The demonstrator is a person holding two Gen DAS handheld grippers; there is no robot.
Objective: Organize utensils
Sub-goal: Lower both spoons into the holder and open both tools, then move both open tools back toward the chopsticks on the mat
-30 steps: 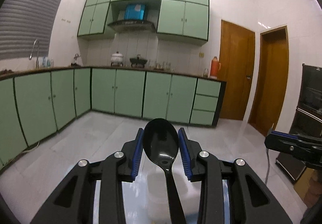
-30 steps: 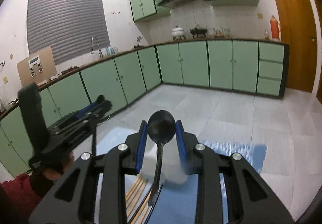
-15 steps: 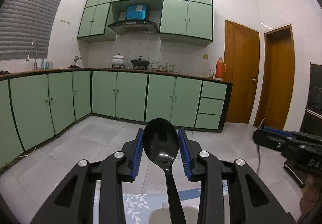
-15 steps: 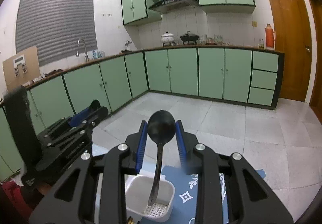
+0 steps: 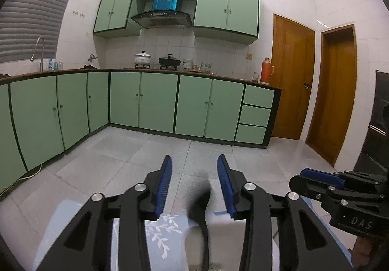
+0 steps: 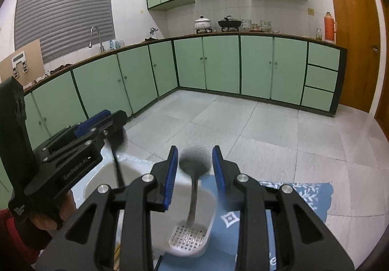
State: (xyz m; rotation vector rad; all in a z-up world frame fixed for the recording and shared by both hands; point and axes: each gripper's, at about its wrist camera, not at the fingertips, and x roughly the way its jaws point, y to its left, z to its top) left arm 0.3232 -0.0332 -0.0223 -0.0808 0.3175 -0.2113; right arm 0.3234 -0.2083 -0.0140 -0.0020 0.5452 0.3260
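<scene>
Now both claws, left [image 5: 194,183] and right [image 6: 195,170], gape level over blurred black spoons [image 6: 194,161].

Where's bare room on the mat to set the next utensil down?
Bare: the blue mat right of the white holder, out to its edge. Crowded: the holder, with a black spoon in it; the left gripper and chopsticks at its left.

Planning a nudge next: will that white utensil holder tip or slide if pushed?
Probably light: the white utensil holder looks like thin plastic with a perforated base. It likely slides on the blue mat rather than tips, though the tall black spoon inside raises its weight.
</scene>
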